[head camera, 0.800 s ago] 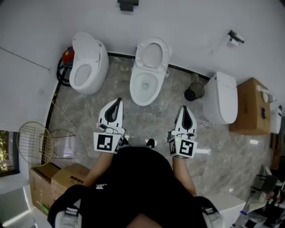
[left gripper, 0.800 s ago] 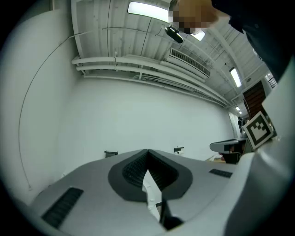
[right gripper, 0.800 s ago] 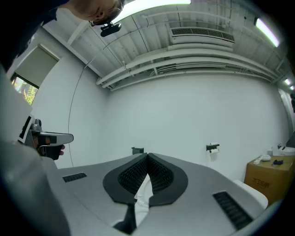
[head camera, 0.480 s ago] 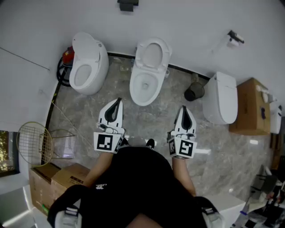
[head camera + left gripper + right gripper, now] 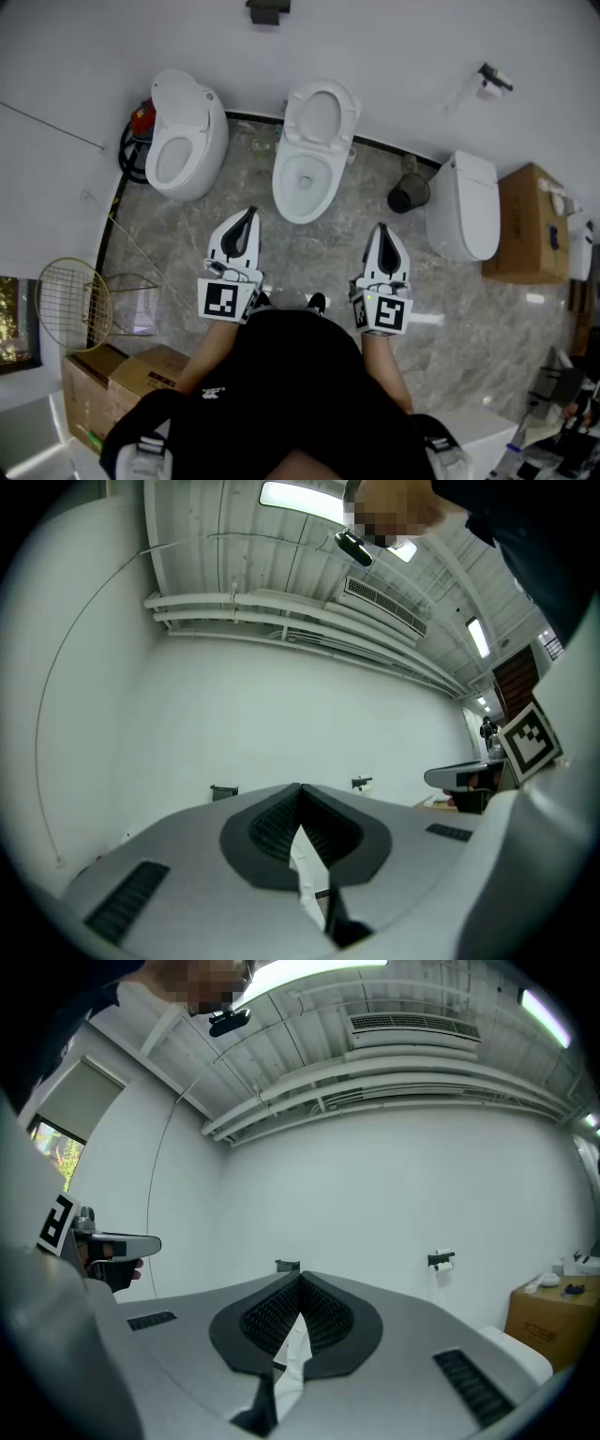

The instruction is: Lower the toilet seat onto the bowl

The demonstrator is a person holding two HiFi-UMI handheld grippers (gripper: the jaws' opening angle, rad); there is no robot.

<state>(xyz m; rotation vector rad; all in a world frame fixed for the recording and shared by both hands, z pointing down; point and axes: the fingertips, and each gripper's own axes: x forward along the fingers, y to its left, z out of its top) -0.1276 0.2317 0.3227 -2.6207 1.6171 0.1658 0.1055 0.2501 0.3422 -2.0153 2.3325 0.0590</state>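
In the head view, three toilets stand along the white wall across the top of the frame. The middle toilet (image 5: 314, 150), just above centre, has its toilet seat (image 5: 320, 118) standing up against the wall, with the open bowl (image 5: 302, 180) below it in the picture. From so steeply above it is hard to say whether a lid stands behind the raised seat.

The left gripper (image 5: 249, 214) sits just left of centre and the right gripper (image 5: 381, 229) just right of centre. Both point up the frame toward the toilets and are clear of the middle bowl, over the grey marbled floor (image 5: 337, 248). Each gripper view shows its dark ribbed pads pressed together at the tips, with nothing pinched between them. Each looks at the bare white wall and the ceiling pipes.

The left toilet (image 5: 186, 131) is at the upper left, with a red object (image 5: 142, 117) and black coiled hose (image 5: 129, 155) beside it against the wall. The right toilet (image 5: 463, 206), with its lid shut, is at the right. A dark round bin (image 5: 408, 195) stands between it and the middle toilet. A cardboard box (image 5: 530, 225) stands at the right edge, just beside the right toilet. A paper holder (image 5: 493, 81) hangs on the wall at the upper right. A racket (image 5: 73, 302) leans at the left edge, and more boxes (image 5: 131, 373) lie at the lower left. The person's dark clothing fills the bottom centre.
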